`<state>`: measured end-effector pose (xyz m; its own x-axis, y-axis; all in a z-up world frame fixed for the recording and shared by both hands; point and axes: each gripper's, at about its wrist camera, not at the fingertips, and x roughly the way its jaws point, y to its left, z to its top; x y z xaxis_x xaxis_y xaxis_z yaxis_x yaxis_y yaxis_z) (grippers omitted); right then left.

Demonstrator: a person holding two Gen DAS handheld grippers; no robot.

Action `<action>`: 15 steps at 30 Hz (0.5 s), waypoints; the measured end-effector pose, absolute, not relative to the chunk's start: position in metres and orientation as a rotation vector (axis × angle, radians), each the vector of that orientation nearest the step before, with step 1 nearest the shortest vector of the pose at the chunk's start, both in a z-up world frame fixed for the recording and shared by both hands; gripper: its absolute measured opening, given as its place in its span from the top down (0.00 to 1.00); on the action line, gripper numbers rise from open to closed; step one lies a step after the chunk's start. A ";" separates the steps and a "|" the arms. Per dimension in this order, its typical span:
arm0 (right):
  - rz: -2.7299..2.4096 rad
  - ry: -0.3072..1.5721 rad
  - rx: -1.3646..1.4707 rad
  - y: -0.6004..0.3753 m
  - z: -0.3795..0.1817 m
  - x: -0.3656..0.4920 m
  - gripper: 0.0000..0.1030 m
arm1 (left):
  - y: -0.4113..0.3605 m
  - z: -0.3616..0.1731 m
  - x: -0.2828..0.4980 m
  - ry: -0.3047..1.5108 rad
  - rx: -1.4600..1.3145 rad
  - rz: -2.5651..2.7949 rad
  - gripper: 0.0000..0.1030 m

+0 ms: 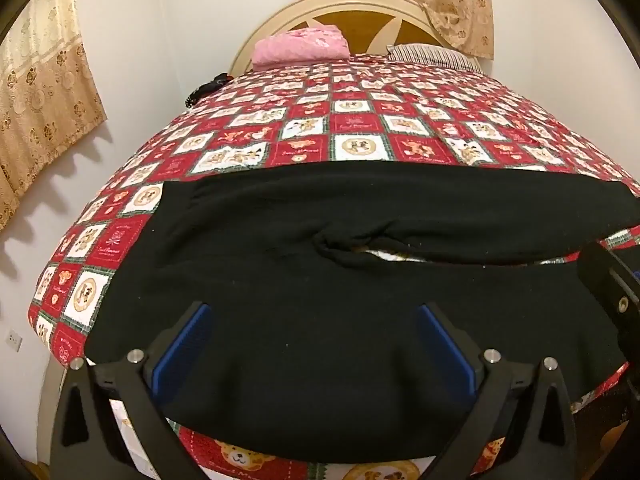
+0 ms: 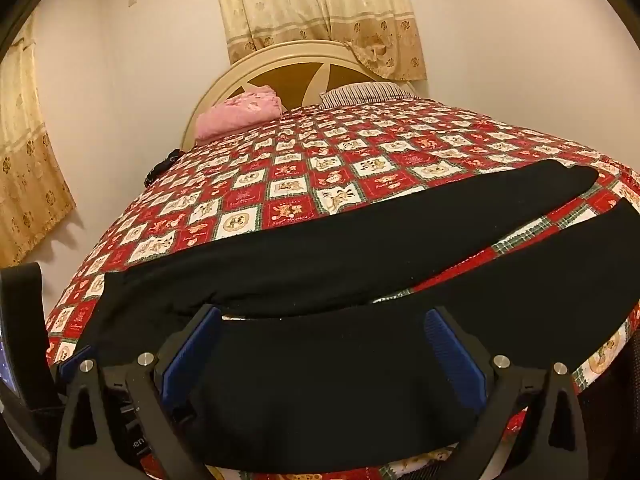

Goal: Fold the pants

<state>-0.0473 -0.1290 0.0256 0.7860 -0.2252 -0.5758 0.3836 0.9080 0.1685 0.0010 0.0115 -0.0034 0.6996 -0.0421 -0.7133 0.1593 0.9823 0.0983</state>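
Black pants lie spread flat across the near part of the bed, waistband to the left and both legs running right. In the right wrist view the pants show the two legs apart, with bedspread between them towards the cuffs. My left gripper is open, its blue pads over the near hip part of the pants. My right gripper is open over the near leg. Neither holds cloth. Part of the right gripper shows at the right edge of the left wrist view.
The bed has a red and white checked bedspread. A folded pink blanket and a striped pillow lie by the headboard. A small dark object sits at the bed's far left edge. Walls and curtains surround the bed.
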 end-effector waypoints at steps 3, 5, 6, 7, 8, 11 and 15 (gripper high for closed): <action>-0.331 0.580 0.285 -0.130 0.025 -0.047 0.01 | 0.012 -0.003 0.001 0.791 0.153 -0.116 0.00; -0.331 0.582 0.282 -0.129 0.025 -0.046 0.01 | 0.011 -0.003 0.002 0.793 0.149 -0.117 0.00; -0.331 0.583 0.281 -0.128 0.025 -0.046 0.01 | 0.012 -0.002 0.002 0.793 0.149 -0.116 0.00; -0.330 0.584 0.281 -0.129 0.024 -0.046 0.01 | 0.012 -0.002 0.002 0.792 0.149 -0.115 0.00; -0.330 0.585 0.280 -0.128 0.024 -0.045 0.01 | 0.012 -0.002 0.001 0.791 0.149 -0.115 0.00; -0.332 0.583 0.277 -0.128 0.025 -0.045 0.01 | 0.012 -0.002 0.001 0.792 0.147 -0.115 0.00; -0.333 0.584 0.279 -0.129 0.025 -0.046 0.01 | 0.012 -0.002 0.001 0.792 0.148 -0.115 0.00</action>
